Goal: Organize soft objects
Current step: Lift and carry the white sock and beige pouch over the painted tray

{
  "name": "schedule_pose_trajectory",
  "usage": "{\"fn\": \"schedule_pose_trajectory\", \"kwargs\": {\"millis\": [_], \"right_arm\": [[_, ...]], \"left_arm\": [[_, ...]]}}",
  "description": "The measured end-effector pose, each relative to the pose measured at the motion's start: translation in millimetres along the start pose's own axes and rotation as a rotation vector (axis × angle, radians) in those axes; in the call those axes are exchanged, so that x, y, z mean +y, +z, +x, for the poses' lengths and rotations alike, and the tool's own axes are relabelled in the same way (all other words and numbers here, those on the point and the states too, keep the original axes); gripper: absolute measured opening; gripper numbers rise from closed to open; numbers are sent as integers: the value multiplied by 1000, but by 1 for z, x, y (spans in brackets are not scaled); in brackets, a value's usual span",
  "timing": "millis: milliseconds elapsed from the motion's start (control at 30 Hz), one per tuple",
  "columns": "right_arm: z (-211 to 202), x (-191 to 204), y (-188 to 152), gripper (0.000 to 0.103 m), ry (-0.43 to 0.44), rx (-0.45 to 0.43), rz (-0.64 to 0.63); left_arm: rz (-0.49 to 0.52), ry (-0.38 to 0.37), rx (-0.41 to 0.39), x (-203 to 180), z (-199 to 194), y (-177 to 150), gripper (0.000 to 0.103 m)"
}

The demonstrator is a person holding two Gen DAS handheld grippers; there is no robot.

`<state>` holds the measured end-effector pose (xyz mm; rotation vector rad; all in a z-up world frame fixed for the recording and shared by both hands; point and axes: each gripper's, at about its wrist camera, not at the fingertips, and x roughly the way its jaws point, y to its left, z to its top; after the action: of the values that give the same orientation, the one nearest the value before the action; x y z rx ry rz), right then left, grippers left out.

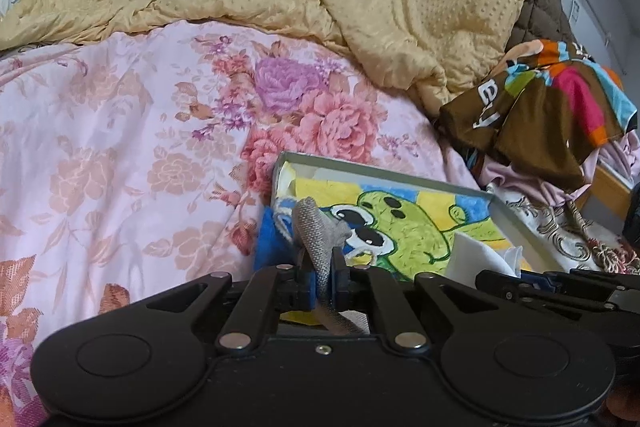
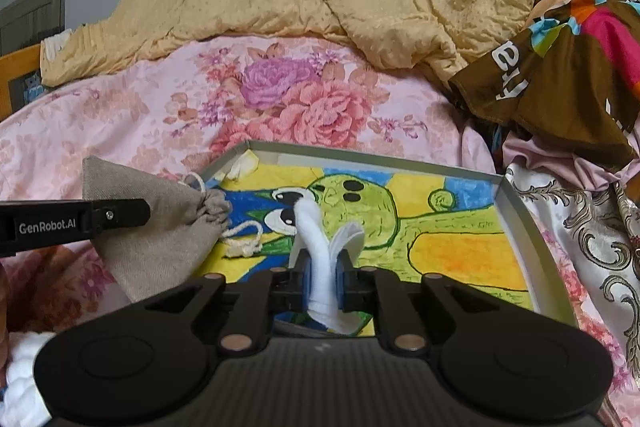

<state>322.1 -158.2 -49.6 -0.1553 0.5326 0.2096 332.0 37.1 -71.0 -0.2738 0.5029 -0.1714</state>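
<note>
Both my grippers pinch soft things: left gripper (image 1: 322,277) fingers squeeze the grey bag (image 1: 318,231), right gripper (image 2: 323,279) fingers squeeze a white cloth (image 2: 320,247), above the tray (image 2: 516,223) on the bed (image 2: 120,115).

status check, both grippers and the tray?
Left gripper shut on grey drawstring pouch. Right gripper shut on white cloth. Both over tray lined with cartoon towel. Nothing in the way.
</note>
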Motion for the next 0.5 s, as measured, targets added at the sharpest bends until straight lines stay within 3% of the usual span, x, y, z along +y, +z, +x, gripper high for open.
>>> {"fn": "schedule_pose_trajectory", "kwargs": {"millis": [233,500], "right_arm": [[1,2,-1,16,14,14,-11],[2,2,-1,33,34,15,-9]], "left_arm": [[9,-9,30,-1,2,-2,9],[-11,6,40,4,3,-2,17]]}}
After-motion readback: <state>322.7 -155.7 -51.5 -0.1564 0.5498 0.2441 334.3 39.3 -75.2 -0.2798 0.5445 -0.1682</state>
